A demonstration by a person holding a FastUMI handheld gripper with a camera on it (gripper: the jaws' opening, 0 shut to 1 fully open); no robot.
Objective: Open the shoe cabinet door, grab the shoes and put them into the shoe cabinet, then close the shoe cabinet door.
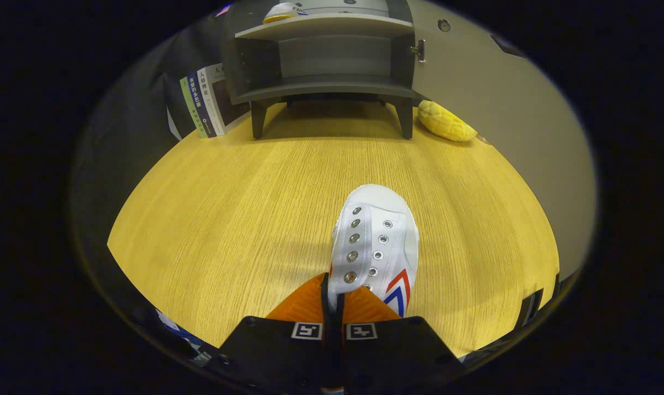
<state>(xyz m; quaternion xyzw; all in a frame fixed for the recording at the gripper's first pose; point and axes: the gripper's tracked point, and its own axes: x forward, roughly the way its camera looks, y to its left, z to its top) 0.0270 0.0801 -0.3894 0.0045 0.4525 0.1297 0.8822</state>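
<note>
White canvas shoe [376, 241] sits on the wooden table [227, 219], its heel hidden behind the gripper [332, 291], fingers pinched nearly together on its edge. Cabinet [323, 55] stands open, far side.

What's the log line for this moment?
gripper: shut on shoe | shoe: above table | cabinet: door open
</note>
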